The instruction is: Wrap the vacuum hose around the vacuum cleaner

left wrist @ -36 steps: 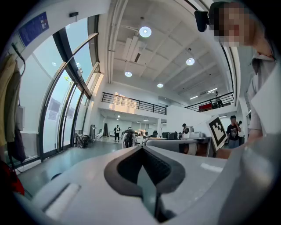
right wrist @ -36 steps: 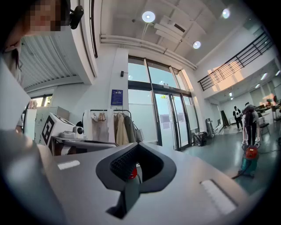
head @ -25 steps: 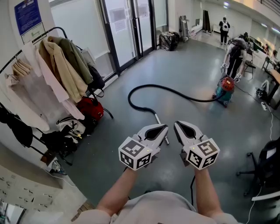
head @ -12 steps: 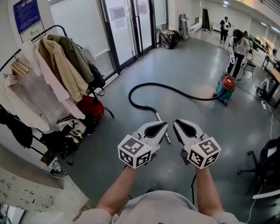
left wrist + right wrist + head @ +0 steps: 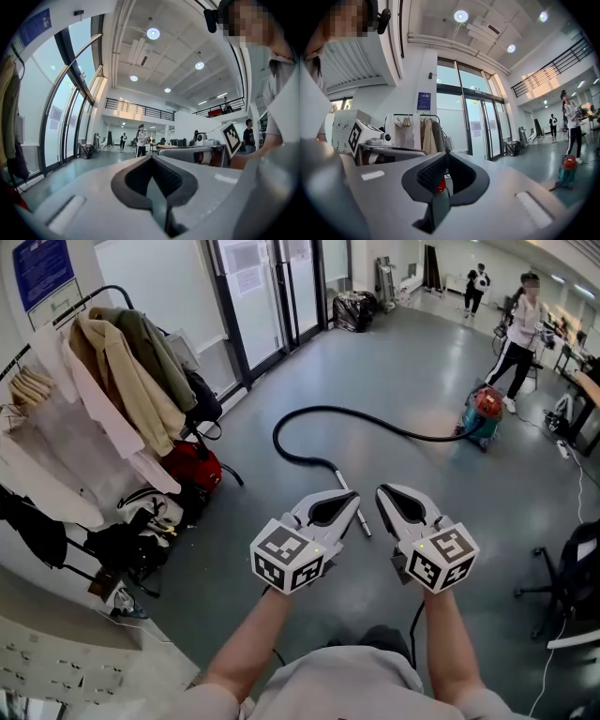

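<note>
Head view first: both grippers are held out level, side by side, close together but not touching, marker cubes facing the camera. The left gripper (image 5: 347,501) has its jaws pressed together at the tips, and the left gripper view confirms it, pads meeting with nothing caught between them. The right gripper (image 5: 386,493) is the same story, jaws closed and empty. A red patch shows through the small gap behind its pads in the right gripper view; it looks like something far behind, probably the red bag (image 5: 190,468), but that's hard to say for sure.

Now the vacuum hose (image 5: 323,410): it lies on the grey floor (image 5: 412,352) ahead of both grippers. Its pale wand end (image 5: 352,502) sits on the floor below, showing in the gap between the two sets of tips. From there the black hose curls away ahead and left of the left gripper, then sweeps across to the far right.

It ends at the vacuum cleaner (image 5: 483,411), red on top and teal below, well ahead and to the right of the right gripper, well apart from both. A person (image 5: 520,324) stands just beyond it.

Off to the left of the left gripper, a coat rack (image 5: 112,381) is hung with jackets, the bag at its foot. Glass doors (image 5: 272,296) stand far ahead.
</note>
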`<state>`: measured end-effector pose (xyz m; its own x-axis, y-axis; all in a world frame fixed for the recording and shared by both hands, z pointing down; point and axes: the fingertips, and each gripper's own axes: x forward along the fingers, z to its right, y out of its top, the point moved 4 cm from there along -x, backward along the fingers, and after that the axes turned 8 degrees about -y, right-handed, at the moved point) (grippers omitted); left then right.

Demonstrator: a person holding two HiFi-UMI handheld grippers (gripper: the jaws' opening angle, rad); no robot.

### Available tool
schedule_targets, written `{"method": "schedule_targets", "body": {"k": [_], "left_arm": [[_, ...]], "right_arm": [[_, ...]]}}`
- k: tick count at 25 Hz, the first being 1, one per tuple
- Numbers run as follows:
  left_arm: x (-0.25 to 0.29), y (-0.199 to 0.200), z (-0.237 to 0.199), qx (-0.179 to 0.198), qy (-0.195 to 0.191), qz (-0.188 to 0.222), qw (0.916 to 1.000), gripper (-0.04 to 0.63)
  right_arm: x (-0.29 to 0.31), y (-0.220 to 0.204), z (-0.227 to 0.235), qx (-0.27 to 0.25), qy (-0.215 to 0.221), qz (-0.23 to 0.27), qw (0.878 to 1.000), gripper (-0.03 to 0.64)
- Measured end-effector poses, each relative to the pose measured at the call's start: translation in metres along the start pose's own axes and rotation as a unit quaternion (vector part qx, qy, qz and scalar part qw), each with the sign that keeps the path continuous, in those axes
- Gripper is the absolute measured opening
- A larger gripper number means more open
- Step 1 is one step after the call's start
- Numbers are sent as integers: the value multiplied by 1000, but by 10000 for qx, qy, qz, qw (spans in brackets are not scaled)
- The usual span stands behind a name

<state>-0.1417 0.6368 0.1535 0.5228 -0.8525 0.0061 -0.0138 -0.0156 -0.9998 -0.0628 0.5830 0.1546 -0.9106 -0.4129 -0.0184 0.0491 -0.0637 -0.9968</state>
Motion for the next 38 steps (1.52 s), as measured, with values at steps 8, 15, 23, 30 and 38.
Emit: {"method": "schedule_targets", "body": {"k": [8, 15, 23, 30, 38], "left_arm": [[0, -7, -36, -58, -14, 33, 10000, 0], [23, -17, -90, -75, 17, -63, 10000, 0], [82, -32, -181, -191, 73, -308, 9993, 0], [139, -41, -270, -263, 49, -264, 9993, 0], [179, -42, -343, -310, -219, -296, 9988, 0]], "right_arm": [[34, -8, 9, 0, -87, -94, 9999, 23], [81, -17, 42, 39, -59, -127, 9999, 23], [164, -25, 115, 224, 59, -149, 9996, 23], [243, -32, 183, 266, 321, 134, 9990, 23], [312, -27, 231, 129, 118, 87, 9998, 21]]}}
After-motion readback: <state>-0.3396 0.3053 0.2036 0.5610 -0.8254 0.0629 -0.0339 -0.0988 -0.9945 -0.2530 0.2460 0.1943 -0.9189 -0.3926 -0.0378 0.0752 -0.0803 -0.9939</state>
